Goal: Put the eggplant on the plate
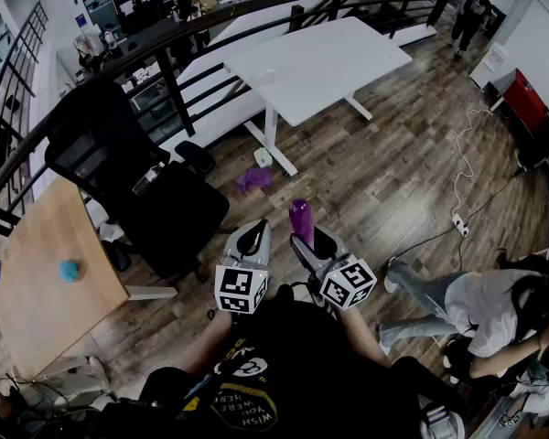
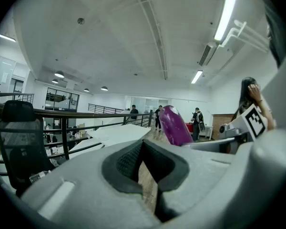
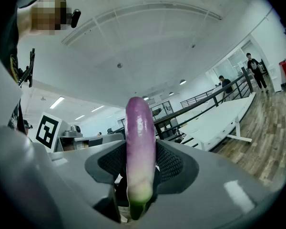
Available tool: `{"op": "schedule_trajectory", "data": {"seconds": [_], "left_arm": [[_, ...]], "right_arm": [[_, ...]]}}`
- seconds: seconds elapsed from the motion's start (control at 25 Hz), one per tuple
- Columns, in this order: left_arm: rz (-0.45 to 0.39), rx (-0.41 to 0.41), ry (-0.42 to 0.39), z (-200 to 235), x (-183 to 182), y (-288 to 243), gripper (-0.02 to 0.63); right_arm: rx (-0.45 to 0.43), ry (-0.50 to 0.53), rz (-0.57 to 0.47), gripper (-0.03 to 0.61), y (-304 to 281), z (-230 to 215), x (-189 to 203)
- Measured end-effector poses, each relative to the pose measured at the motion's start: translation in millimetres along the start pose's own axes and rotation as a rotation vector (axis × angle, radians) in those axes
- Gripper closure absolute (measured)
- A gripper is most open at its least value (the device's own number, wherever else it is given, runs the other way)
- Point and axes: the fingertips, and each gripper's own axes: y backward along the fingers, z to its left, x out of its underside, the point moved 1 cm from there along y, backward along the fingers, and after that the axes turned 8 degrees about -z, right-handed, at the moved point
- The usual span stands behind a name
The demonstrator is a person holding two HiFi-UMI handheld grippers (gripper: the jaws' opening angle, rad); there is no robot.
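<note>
A purple eggplant (image 1: 301, 219) with a pale green stem end stands upright between the pads of my right gripper (image 1: 304, 238), which is shut on it. In the right gripper view the eggplant (image 3: 140, 147) fills the gap of the right gripper (image 3: 140, 168) and rises above it. My left gripper (image 1: 252, 238) is held beside it at the same height, jaws together and holding nothing. From the left gripper (image 2: 145, 152) the eggplant (image 2: 175, 125) shows just to the right. A faint pale round plate (image 1: 263, 76) lies on the white table (image 1: 329, 53) far ahead.
A black office chair (image 1: 119, 158) stands ahead on the left, before a dark railing (image 1: 174, 90). A wooden table (image 1: 37, 291) with a small blue object (image 1: 69, 270) is at the left. A purple item (image 1: 254, 179) lies on the floor. A person (image 1: 476, 305) sits at the right, near a cable (image 1: 459, 222).
</note>
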Motion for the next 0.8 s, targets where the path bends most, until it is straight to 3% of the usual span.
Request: {"op": "schedule_trajectory", "data": {"seconds": [0.8], "left_arm": [[0.004, 0.013, 0.003, -16.9, 4.1, -33.5, 0.609]], "right_arm": [[0.0, -0.015, -0.016, 0.385, 11.4, -32.9, -10.5]]}}
